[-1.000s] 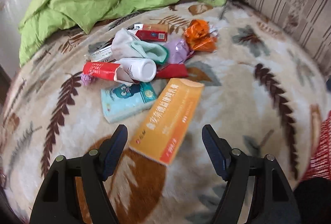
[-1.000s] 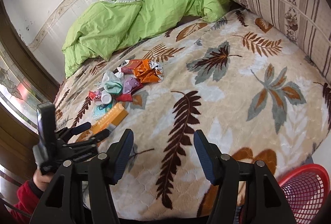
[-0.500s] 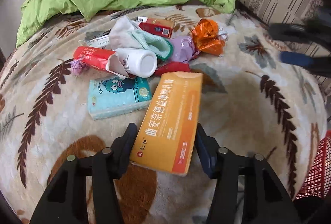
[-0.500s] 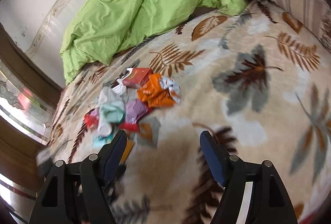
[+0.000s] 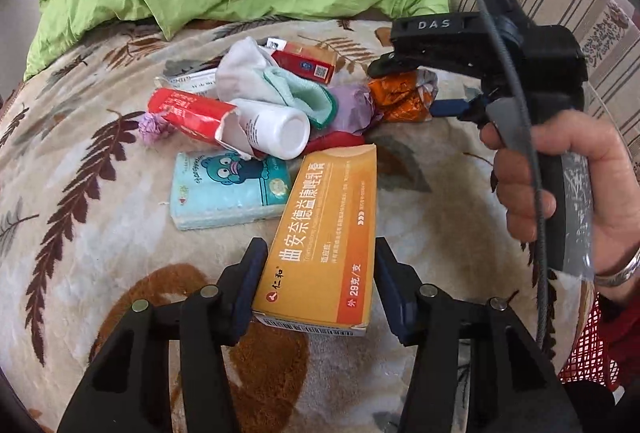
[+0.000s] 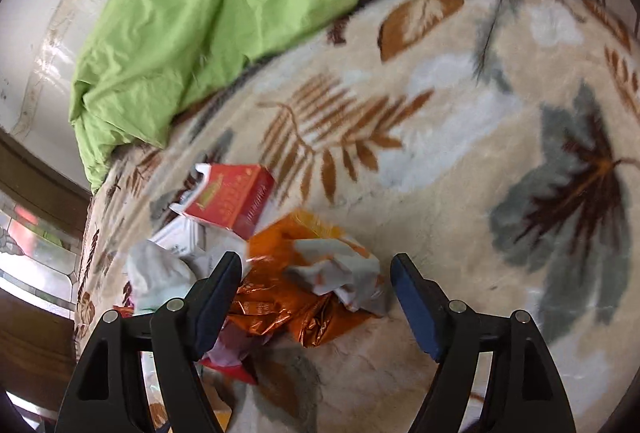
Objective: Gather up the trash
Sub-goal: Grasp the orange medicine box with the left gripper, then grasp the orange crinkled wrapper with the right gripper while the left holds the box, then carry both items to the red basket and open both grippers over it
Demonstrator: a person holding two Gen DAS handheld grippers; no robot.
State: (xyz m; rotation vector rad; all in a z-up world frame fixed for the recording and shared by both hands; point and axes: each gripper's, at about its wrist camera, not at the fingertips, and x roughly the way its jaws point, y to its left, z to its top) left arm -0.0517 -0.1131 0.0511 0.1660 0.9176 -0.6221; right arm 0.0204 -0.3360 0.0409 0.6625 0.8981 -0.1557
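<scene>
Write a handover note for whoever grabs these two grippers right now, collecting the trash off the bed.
Left hand-held gripper: closed around the orange box, which still touches the blanket; fingers look in contact.
Right hand-held gripper: open, straddling the orange wrapper, not gripping.
Pile on the blanket: white bottle, blue tissue pack, red box, cloth.
Red basket at the bed's right edge.
Done: nothing visibly binned.
Left: lift the box, drop it in the basket, close on the wrapper, clear the rest.
</scene>
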